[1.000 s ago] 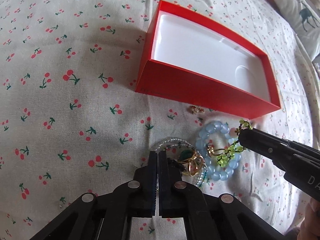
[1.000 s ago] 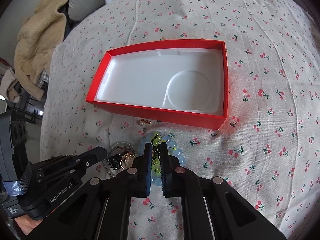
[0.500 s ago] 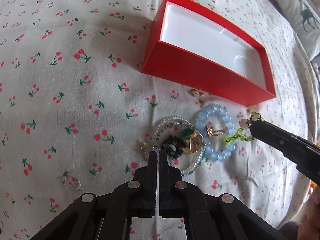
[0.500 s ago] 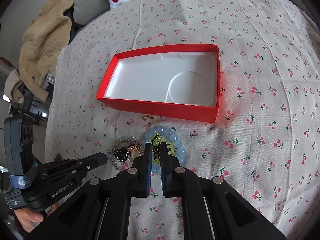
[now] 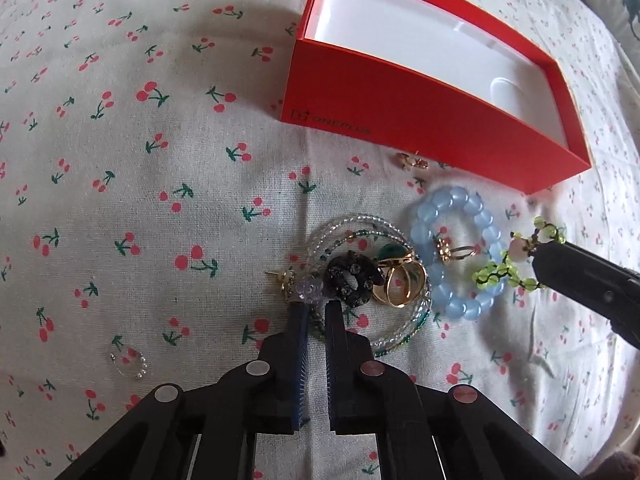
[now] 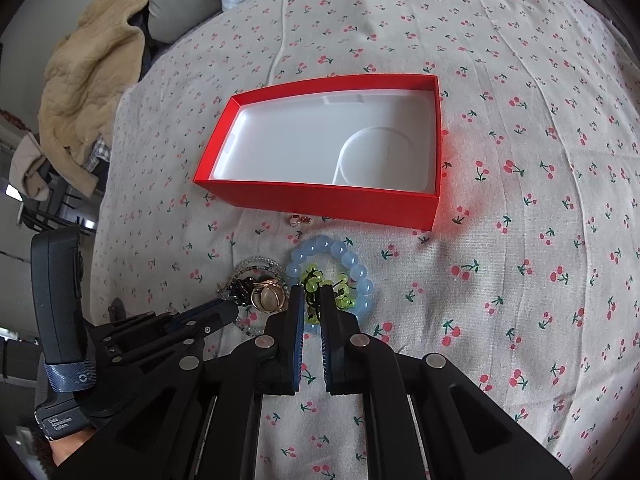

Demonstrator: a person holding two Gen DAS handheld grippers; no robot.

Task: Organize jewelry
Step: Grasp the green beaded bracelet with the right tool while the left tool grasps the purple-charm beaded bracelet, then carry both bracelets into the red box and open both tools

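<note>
A red box (image 6: pixel 320 196) with an empty white tray is seen in the middle of the right wrist view, on a bed covered by a cherry-print sheet (image 6: pixel 540 160). Below it a small pile of jewelry (image 5: pixel 372 276) lies beside a blue bead bracelet (image 5: pixel 456 256). The right gripper (image 6: pixel 311 300) is nearly closed on a green bead strand (image 6: pixel 316 280), which is draped over the blue bracelet. The left gripper (image 5: pixel 316 312) is closed and empty, its tips just below the pile. The strand is probably best lifted clear slowly, so the bracelet is not dragged, then carried up the frame over the box's near wall.
</note>
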